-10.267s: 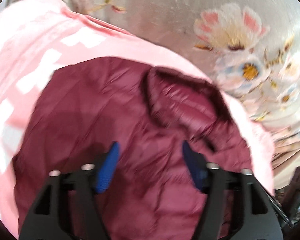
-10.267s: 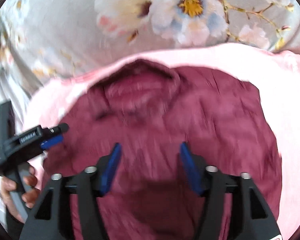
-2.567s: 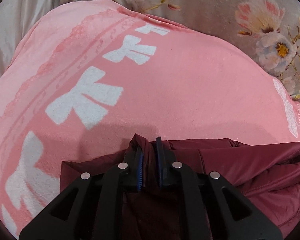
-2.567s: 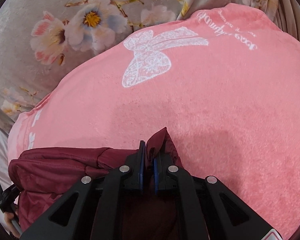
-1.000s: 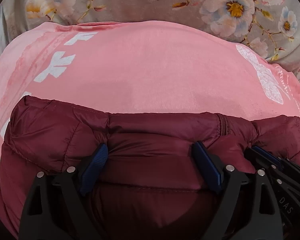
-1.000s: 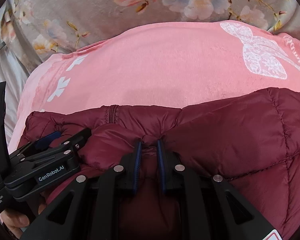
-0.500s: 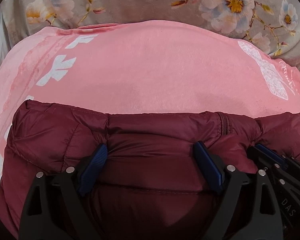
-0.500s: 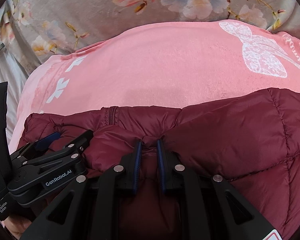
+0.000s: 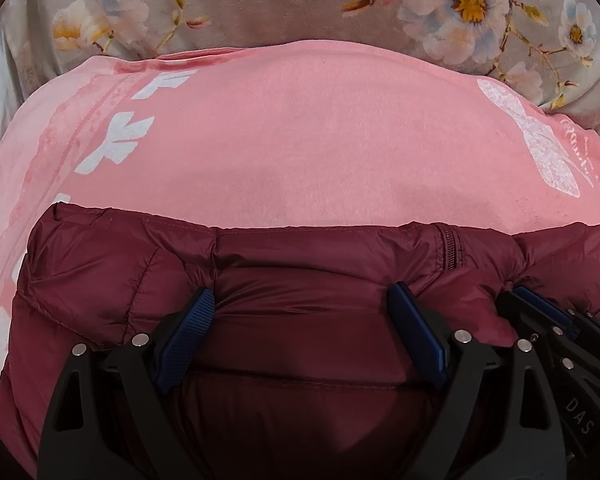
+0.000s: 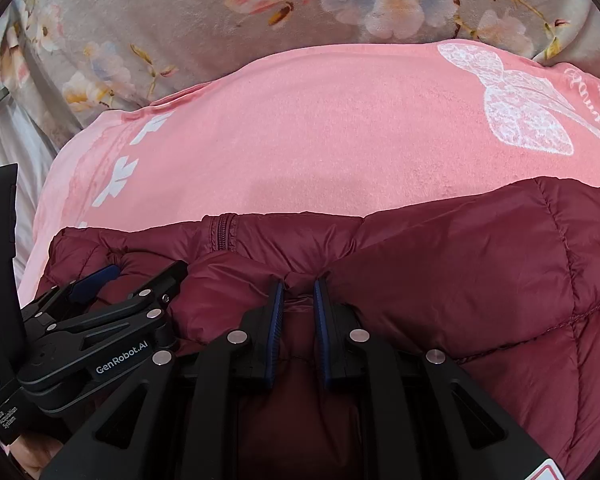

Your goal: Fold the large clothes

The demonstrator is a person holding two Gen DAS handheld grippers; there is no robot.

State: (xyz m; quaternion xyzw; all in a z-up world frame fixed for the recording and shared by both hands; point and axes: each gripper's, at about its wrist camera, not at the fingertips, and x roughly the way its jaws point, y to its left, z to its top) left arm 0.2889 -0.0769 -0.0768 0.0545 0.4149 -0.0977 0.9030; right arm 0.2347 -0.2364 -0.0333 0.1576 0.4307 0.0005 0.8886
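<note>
A dark red quilted jacket [image 9: 300, 268] [image 10: 460, 256] lies folded on a pink blanket [image 9: 300, 140] [image 10: 320, 140], its zipper running over the far edge. My left gripper [image 9: 302, 300] stands open above the jacket, its blue pads wide apart and resting against the puffy fabric without pinching it. My right gripper [image 10: 298, 284] is shut on a fold of the jacket, a ridge of fabric squeezed between its pads. The two grippers sit side by side, the left gripper [image 10: 128, 276] also showing at the left of the right wrist view.
The pink blanket has white bow prints along its left side and a white lace butterfly [image 10: 516, 112] at the right. Behind it lies grey bedding with a flower print [image 9: 460, 0]. A hand [image 10: 36, 452] holds the left gripper's handle at the lower left.
Nothing has visibly changed over the last second; both grippers stay where they were. Some seconds earlier both were shut on jacket corners, and the left has since let go.
</note>
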